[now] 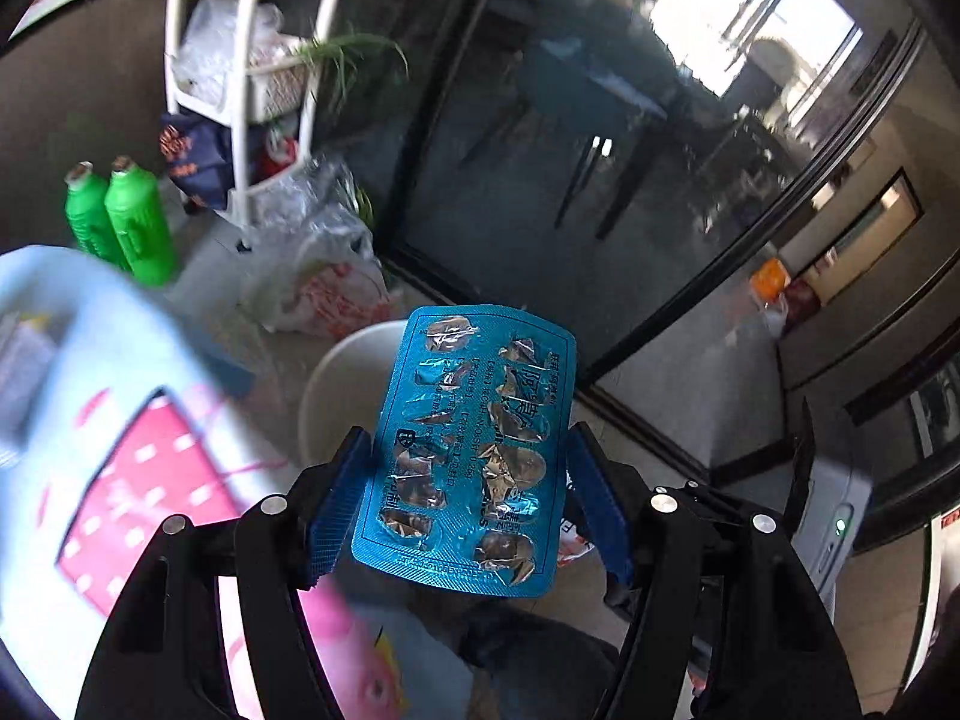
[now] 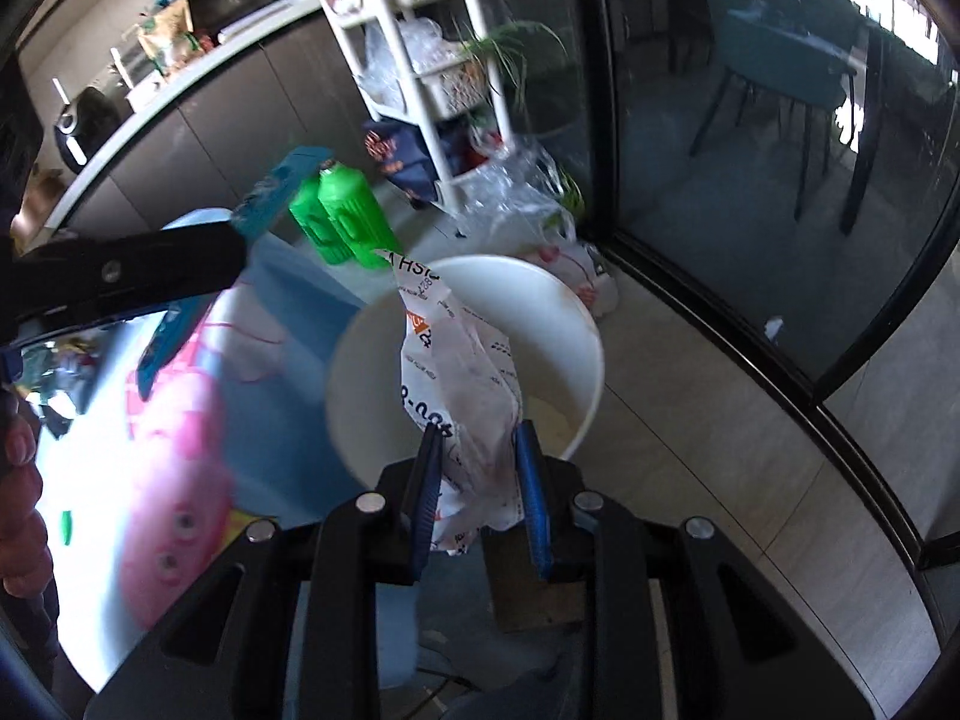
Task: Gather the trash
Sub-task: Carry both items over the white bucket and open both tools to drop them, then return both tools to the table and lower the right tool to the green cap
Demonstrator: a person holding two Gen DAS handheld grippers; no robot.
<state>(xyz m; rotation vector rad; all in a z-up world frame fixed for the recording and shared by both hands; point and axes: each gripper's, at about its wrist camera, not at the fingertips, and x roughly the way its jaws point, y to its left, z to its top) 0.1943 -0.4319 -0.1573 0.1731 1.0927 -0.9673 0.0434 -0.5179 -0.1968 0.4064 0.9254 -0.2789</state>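
Observation:
My left gripper (image 1: 471,450) is shut on an empty blue blister pack (image 1: 474,450), held upright above the table edge. The pack also shows edge-on in the right wrist view (image 2: 273,192), held by the left gripper's black arm. My right gripper (image 2: 480,438) is shut on a crumpled white printed wrapper (image 2: 462,372), held just over the near rim of a white round bin (image 2: 570,312) that stands on the floor. The bin shows behind the pack in the left wrist view (image 1: 342,378).
A small table with a blue and pink cartoon cover (image 2: 180,420) is at the left. Two green bottles (image 2: 342,216), plastic bags (image 2: 528,204) and a white shelf rack (image 2: 432,60) stand behind the bin. A glass sliding door (image 2: 750,150) runs along the right.

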